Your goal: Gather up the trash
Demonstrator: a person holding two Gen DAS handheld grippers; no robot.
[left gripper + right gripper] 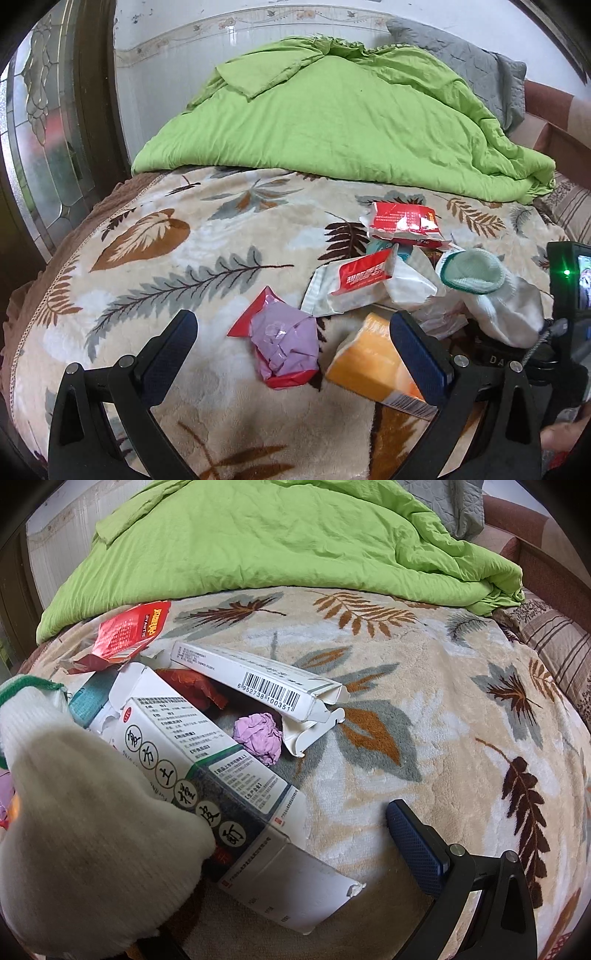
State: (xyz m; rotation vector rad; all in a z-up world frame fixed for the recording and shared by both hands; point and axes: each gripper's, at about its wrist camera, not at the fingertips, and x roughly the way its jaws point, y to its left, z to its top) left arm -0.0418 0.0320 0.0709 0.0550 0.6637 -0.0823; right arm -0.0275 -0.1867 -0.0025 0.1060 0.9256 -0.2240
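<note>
Left gripper [293, 334] has its fingers spread wide over the bed [155, 266], nothing pinched yet. The crumpled purple-and-red wrapper [282, 345] sits right between them, and the orange box [373, 363] touches the inside of the right-hand finger. I'd drop straight down and close on the wrapper alone. Right gripper [207, 843]: a white sock [85, 834] hides one finger, so can't tell its state. Beyond lie the white cartons [207, 760] and the red packet [129, 635].

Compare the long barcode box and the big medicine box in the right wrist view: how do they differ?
The barcode box is slim, white, crushed, and lies clear of the sock. The medicine box is bulkier, keeps its shape, carries large circled characters, and is partly under the sock. Both have torn-open end flaps and rest on the leaf blanket.
</note>
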